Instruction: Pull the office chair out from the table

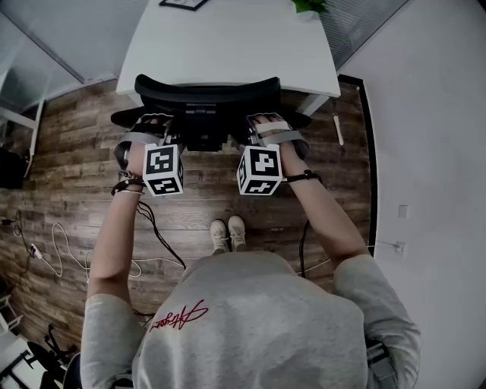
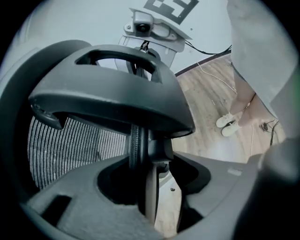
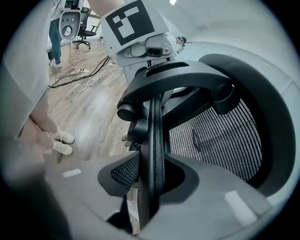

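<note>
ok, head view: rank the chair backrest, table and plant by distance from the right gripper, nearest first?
1. Office chair backrest: its edge is between the right gripper jaws.
2. White table: just beyond the chair.
3. Green plant: on the table's far right corner.

I count one office chair [image 1: 206, 97], one table [image 1: 228, 45], a left gripper [image 1: 154, 124] and right gripper [image 1: 267, 123], two shoes [image 1: 228, 233].

A grey short-sleeved T-shirt [image 1: 250, 327] is worn, marked with red script lettering [image 1: 178, 315] on the chest. White shoes [image 1: 228, 232] are worn. A dark band is fitted at the left wrist [image 1: 127, 185] and at the right wrist [image 1: 302, 176]. The left gripper [image 1: 152, 125] and the right gripper [image 1: 267, 125] are each grey and are topped with a white cube printed with black square markers. A black cable [image 1: 156, 224] is attached.
</note>
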Demonstrator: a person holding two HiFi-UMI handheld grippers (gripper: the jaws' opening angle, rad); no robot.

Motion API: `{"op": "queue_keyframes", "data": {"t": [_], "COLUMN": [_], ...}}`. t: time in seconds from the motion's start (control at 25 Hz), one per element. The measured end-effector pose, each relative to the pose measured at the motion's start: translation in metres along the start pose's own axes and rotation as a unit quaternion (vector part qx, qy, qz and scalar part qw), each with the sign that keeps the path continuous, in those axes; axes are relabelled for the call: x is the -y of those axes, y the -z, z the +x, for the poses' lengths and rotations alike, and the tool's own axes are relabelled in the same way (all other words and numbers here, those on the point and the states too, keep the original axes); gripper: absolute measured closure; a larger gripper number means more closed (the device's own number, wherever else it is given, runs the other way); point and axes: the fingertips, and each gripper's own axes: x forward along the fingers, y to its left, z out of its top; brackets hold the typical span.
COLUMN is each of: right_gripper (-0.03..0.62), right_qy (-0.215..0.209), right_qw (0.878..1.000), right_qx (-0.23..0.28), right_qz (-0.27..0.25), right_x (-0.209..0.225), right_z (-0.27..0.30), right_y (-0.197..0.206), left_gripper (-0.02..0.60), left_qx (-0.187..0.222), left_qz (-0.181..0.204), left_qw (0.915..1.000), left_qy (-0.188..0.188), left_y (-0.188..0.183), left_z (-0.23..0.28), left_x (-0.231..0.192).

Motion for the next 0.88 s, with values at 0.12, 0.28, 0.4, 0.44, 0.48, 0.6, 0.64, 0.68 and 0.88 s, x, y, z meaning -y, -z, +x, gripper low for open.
{"op": "queue_keyframes", "data": {"t": [0.12, 0.28, 0.4, 0.44, 0.48, 0.6, 0.64, 0.68, 0.88], "right_gripper": [0.479, 0.482, 0.482, 0.482, 0.482, 0.482, 0.482, 0.482, 0.482], "right_qy": [-0.007, -0.015, -0.013, -0.013, -0.014, -0.019, -0.019, -0.018, -0.015], "right_qw": [1.000, 1.000, 1.000, 1.000, 1.000, 1.000, 1.000, 1.000, 1.000], "right_qx": [-0.001, -0.001, -0.002, -0.002, -0.002, -0.002, -0.002, -0.002, -0.001], "right_qz": [0.004, 0.009, 0.008, 0.007, 0.008, 0.011, 0.011, 0.011, 0.006], "right_x": [-0.004, -0.007, -0.007, -0.007, -0.007, -0.007, -0.007, -0.006, -0.007], "right_z": [-0.005, -0.009, -0.008, -0.008, -0.008, -0.010, -0.010, -0.010, -0.011], "right_y": [0.010, 0.015, 0.016, 0.017, 0.018, 0.020, 0.021, 0.021, 0.022], "left_gripper": [0.380, 0.382, 0.382, 0.382, 0.382, 0.382, 0.383, 0.383, 0.383], "left_qx": [0.004, 0.003, 0.000, 0.000, 0.000, 0.003, 0.003, 0.002, 0.001], "left_qz": [-0.002, -0.001, -0.001, -0.002, -0.002, -0.005, -0.004, -0.004, -0.011], "left_qw": [1.0000, 0.9999, 0.9999, 0.9999, 0.9999, 0.9999, 0.9999, 0.9999, 0.9999], "left_qy": [-0.003, -0.013, -0.013, -0.014, -0.014, -0.014, -0.015, -0.016, -0.012], "left_y": [-0.012, -0.019, -0.018, -0.019, -0.020, -0.024, -0.024, -0.024, -0.026], "left_z": [0.001, 0.001, 0.003, 0.003, 0.003, 0.003, 0.003, 0.003, 0.002], "left_x": [0.004, 0.006, 0.005, 0.004, 0.004, 0.005, 0.005, 0.004, 0.006]}}
